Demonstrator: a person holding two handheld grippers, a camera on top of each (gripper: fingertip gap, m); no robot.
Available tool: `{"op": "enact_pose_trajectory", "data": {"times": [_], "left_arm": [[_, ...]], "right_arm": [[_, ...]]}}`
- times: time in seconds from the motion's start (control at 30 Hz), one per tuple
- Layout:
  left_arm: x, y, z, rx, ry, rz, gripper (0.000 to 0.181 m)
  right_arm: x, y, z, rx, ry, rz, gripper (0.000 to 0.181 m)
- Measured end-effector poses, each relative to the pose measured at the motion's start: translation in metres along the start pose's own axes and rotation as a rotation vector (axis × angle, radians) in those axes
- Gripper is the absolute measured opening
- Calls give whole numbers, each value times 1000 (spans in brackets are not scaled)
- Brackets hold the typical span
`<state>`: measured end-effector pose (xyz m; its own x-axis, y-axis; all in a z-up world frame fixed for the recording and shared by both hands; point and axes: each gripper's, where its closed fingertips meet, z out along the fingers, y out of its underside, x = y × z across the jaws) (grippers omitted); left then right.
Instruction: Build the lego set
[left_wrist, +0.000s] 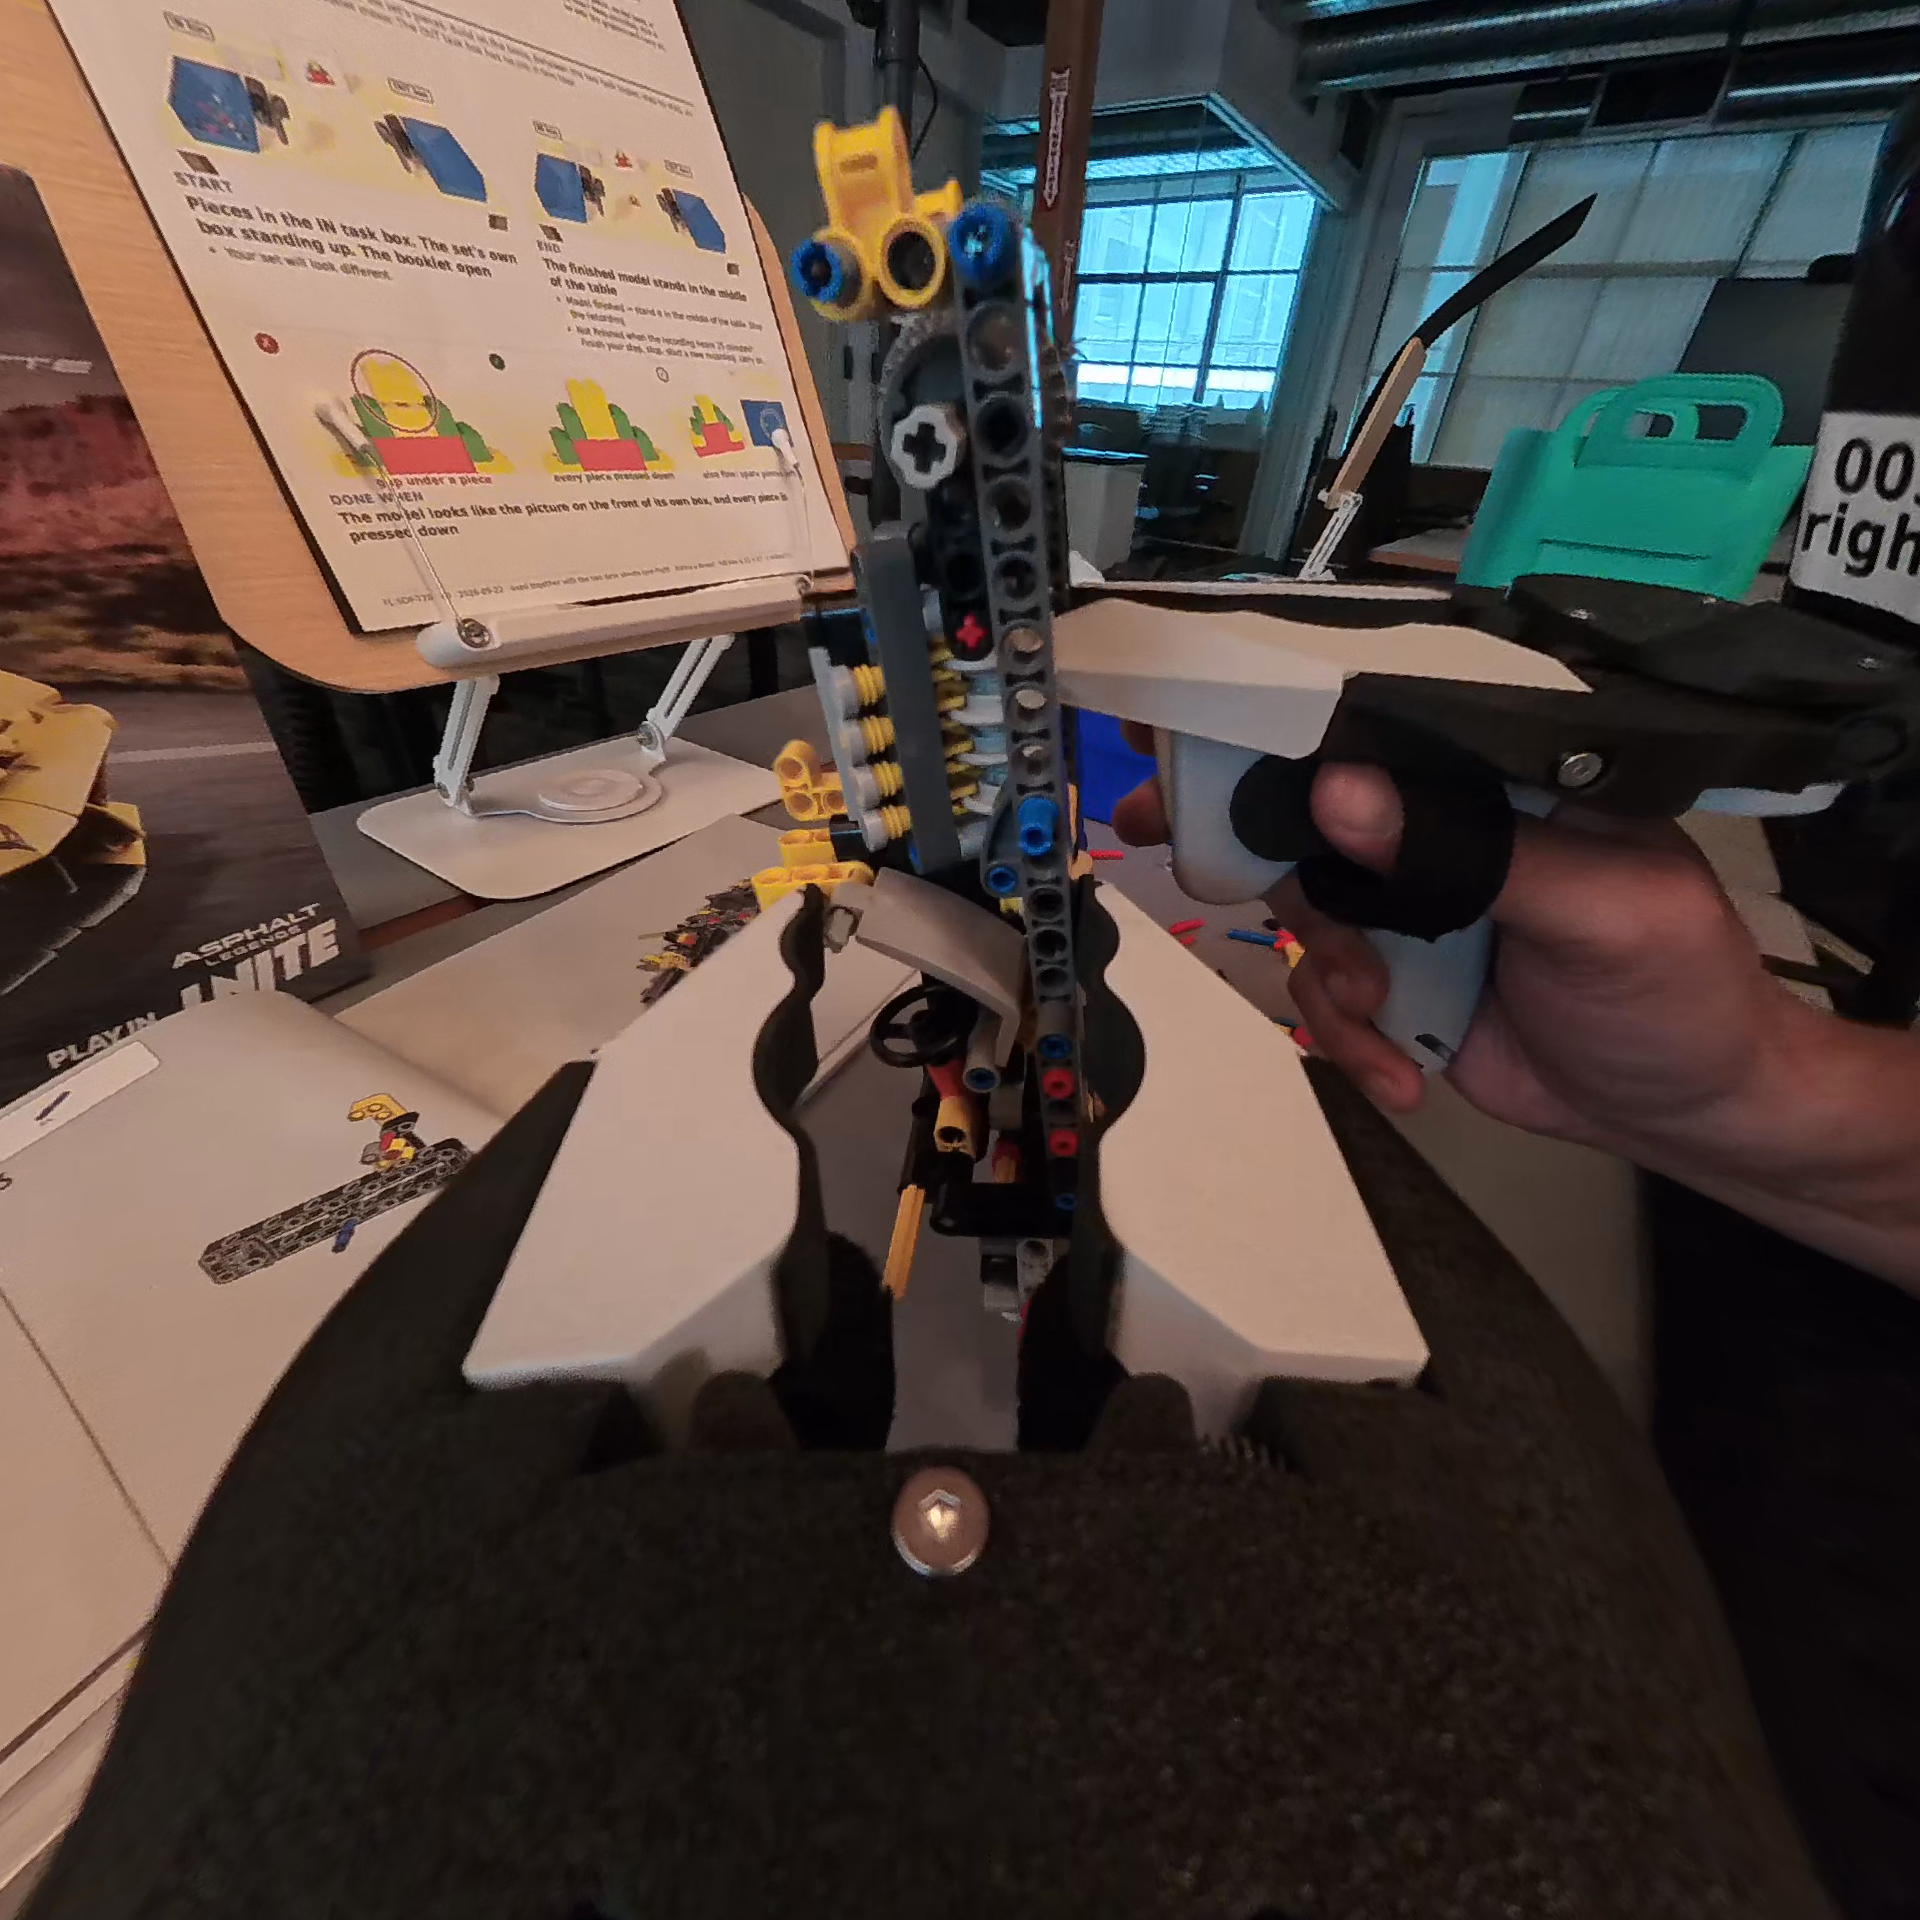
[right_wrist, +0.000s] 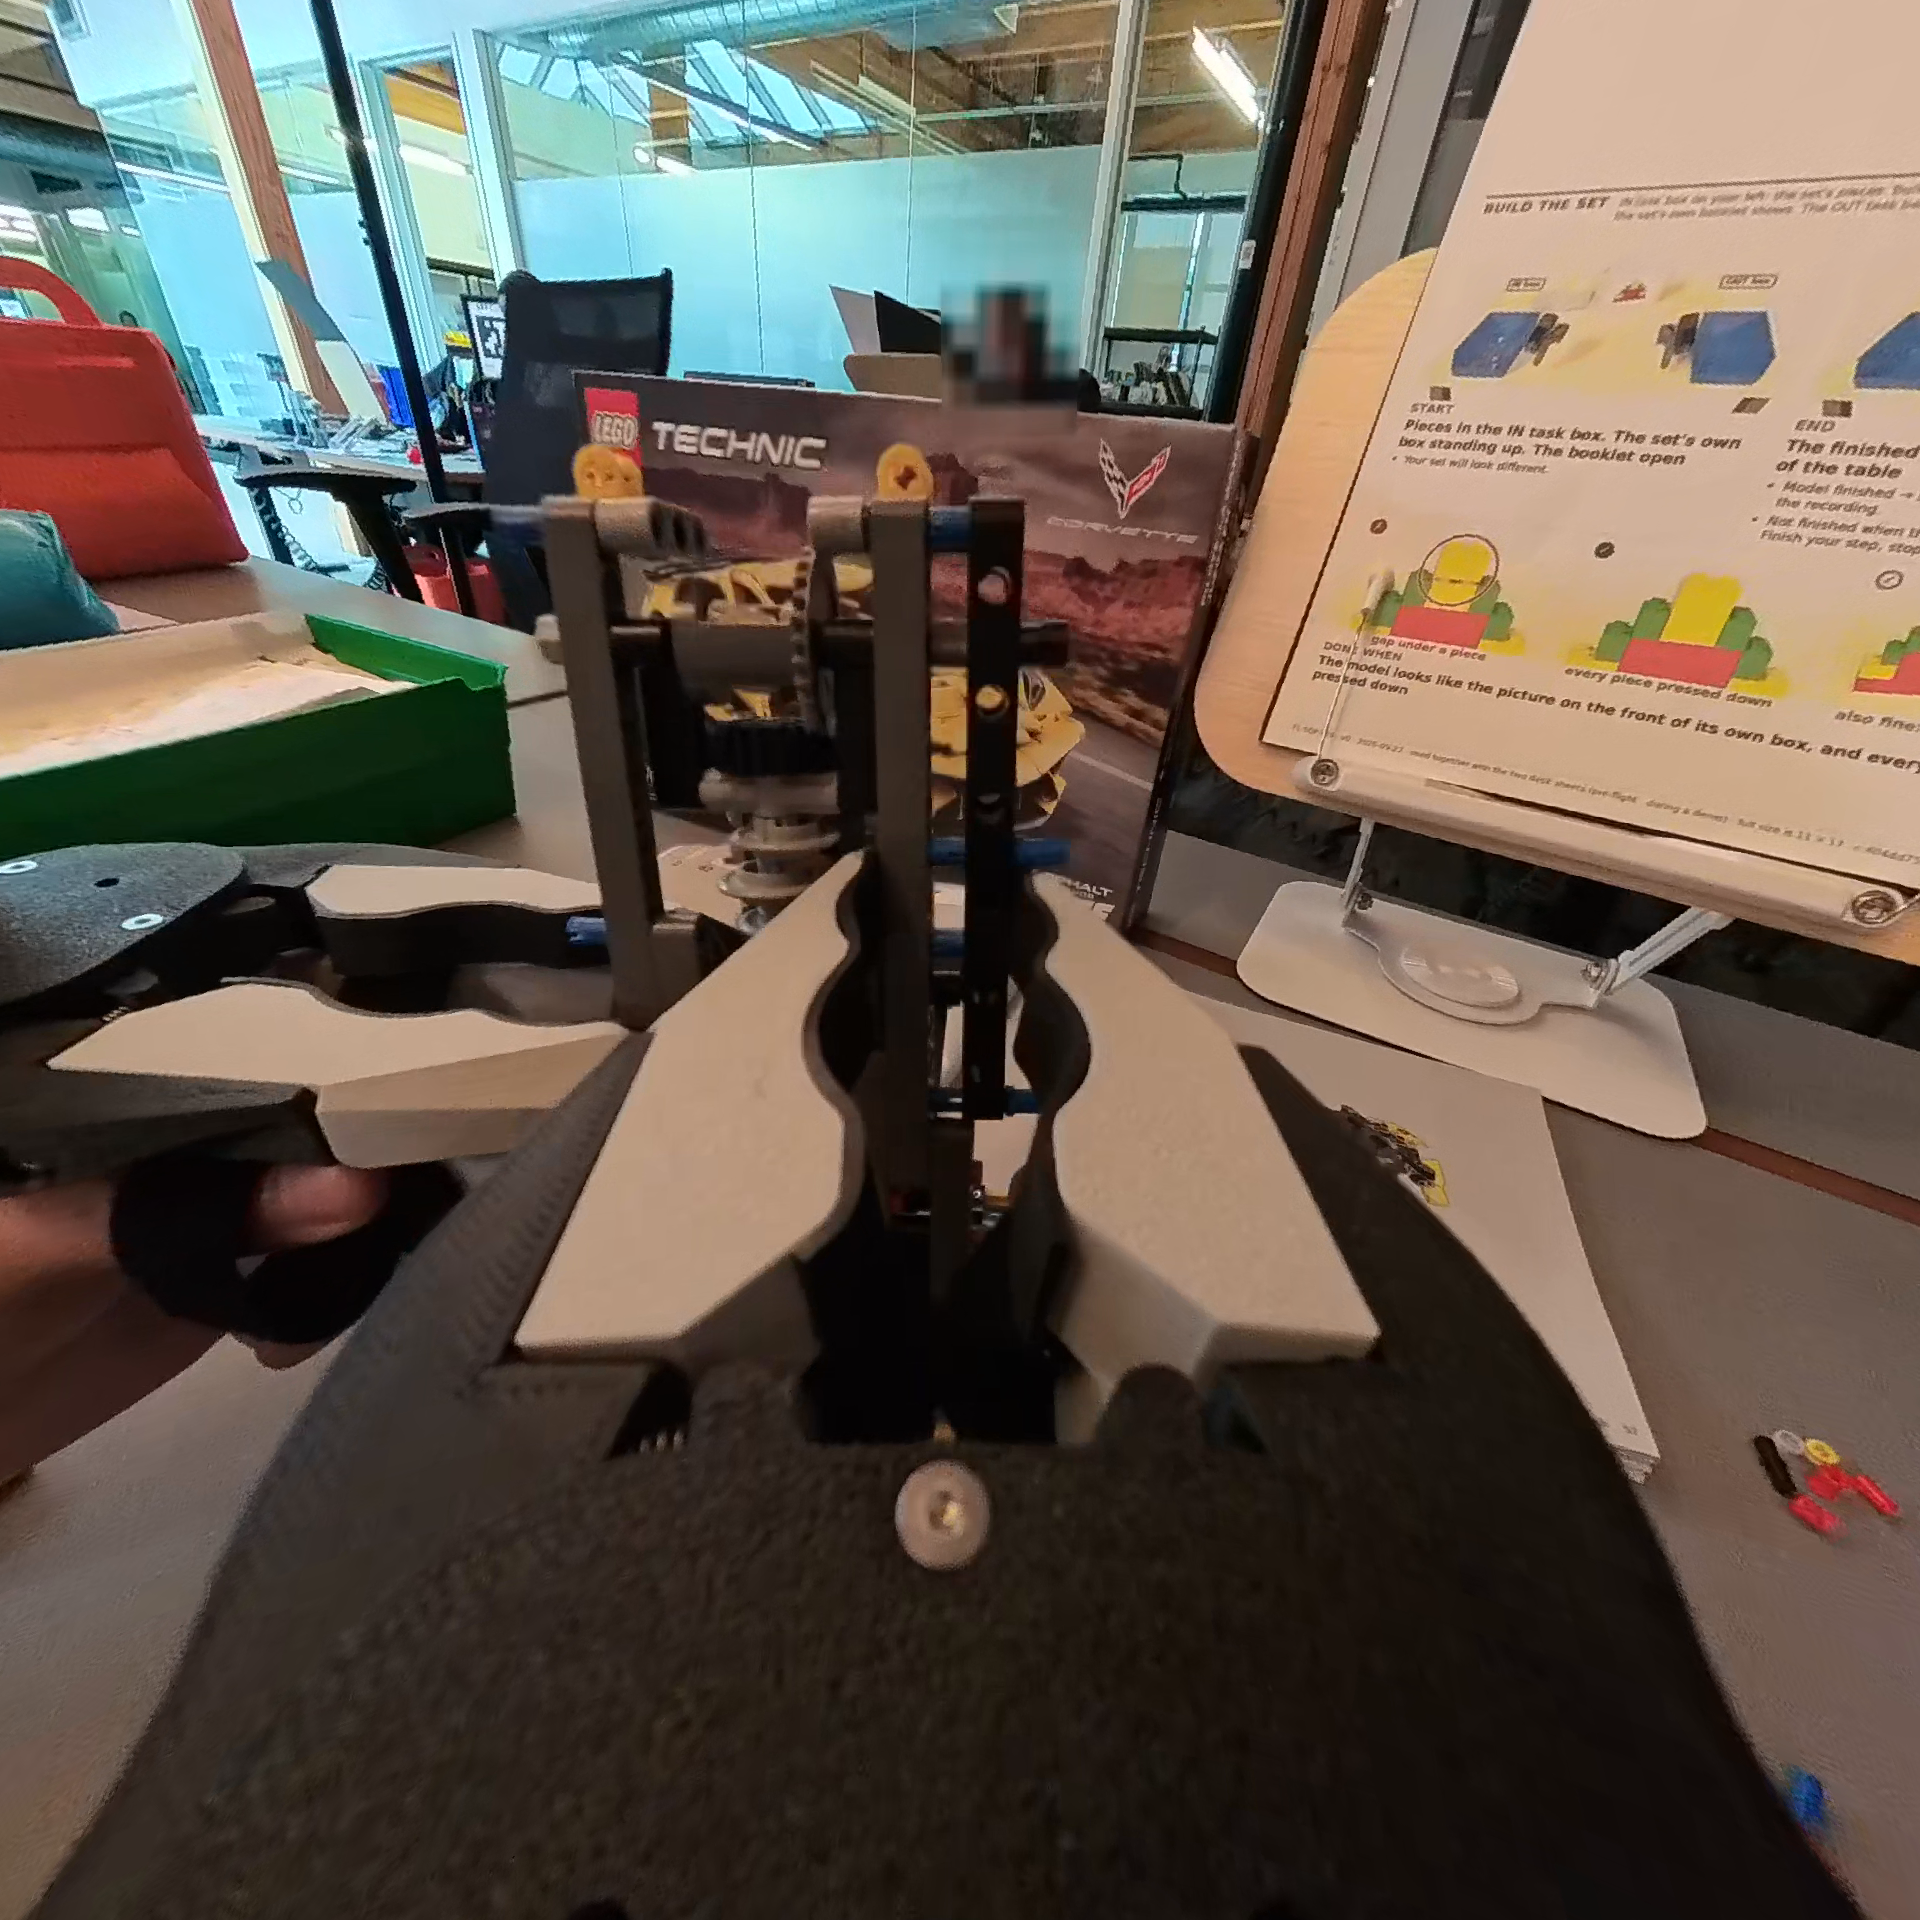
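A half-built Technic model (left_wrist: 997, 582) of grey and black beams, yellow connectors, blue pins and a gear stands upright in the air between both grippers. My left gripper (left_wrist: 951, 914) is shut on its lower end, where a curved grey panel and a small steering wheel sit. My right gripper (right_wrist: 945, 883) is shut on the model (right_wrist: 894, 644), its fingers closed around a grey and a black upright beam. In the left wrist view the right gripper (left_wrist: 1065, 665) comes in from the right at mid-height. In the right wrist view the left gripper (right_wrist: 613, 966) comes in from the left.
An instruction sheet on a stand (left_wrist: 499, 312) and the set's box (right_wrist: 1091, 582) stand behind. An open booklet (left_wrist: 260, 1195) lies on the table. A green tray (right_wrist: 260, 727) sits left. Loose small pieces (right_wrist: 1818, 1496) lie at the right. A hand (left_wrist: 1558, 987) holds the right gripper.
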<state>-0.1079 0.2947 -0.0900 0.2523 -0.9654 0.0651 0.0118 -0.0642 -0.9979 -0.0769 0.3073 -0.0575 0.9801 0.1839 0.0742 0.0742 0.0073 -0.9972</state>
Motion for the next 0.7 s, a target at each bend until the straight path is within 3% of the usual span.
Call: {"op": "enact_pose_trajectory", "data": {"times": [0.23,0.37,0.7], "left_arm": [[-6,1,-2,17,-23,-26,49],[-6,1,-3,17,-20,-27,48],[-3,4,-2,-16,-20,12,48]], "right_arm": [[-1,2,7,-25,-25,79,25],[7,0,6,-5,21,43,44],[-3,-7,2,40,0,-153,32]]}}
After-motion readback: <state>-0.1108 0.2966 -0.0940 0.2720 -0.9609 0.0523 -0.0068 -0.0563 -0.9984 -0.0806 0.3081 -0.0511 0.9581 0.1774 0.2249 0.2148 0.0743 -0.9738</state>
